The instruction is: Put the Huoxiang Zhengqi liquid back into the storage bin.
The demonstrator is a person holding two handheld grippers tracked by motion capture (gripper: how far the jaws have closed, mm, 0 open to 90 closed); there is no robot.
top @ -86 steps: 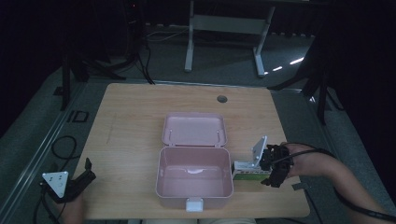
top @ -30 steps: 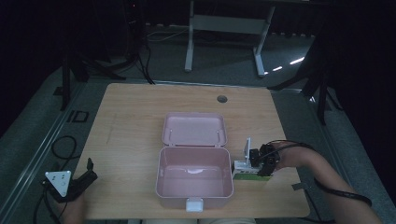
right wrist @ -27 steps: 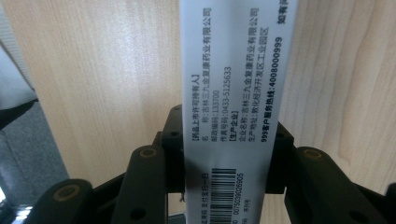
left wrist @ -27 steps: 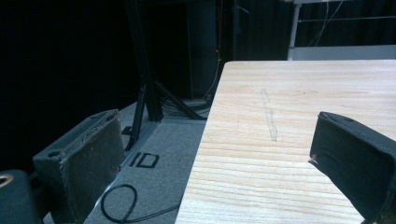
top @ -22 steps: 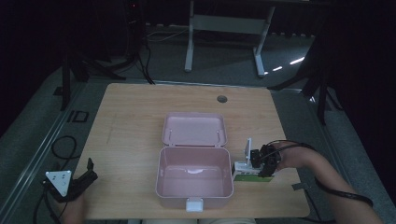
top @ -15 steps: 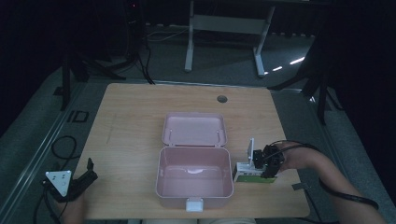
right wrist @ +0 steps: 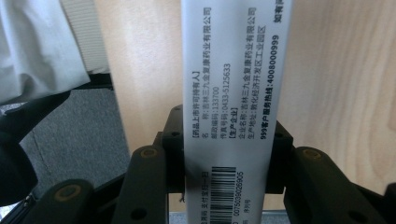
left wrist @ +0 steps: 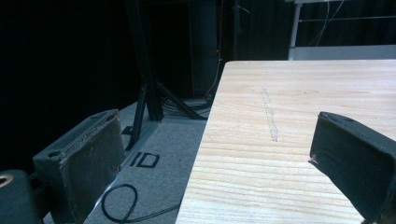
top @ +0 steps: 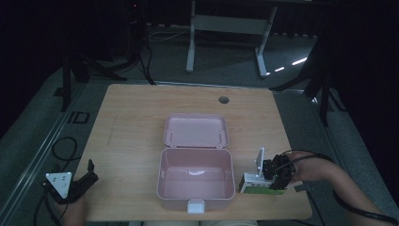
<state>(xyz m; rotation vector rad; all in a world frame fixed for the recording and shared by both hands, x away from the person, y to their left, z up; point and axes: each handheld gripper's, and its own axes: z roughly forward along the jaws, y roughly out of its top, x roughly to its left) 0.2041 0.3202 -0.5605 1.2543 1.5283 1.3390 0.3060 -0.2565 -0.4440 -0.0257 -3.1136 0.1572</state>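
Gripping a slim medicine carton by its long faces, the right gripper keeps it near the worktop's front right corner, just beside the open pink case, probably for packing. The left gripper idles unclenched at the front left edge.

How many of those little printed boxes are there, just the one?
1. The box is clamped in the right gripper, on the table right of the open pink case. Nothing else seems hidden there.

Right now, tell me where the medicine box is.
In the high view, the medicine box sits at the table's near right, clamped in the right gripper, just right of the open pink case.
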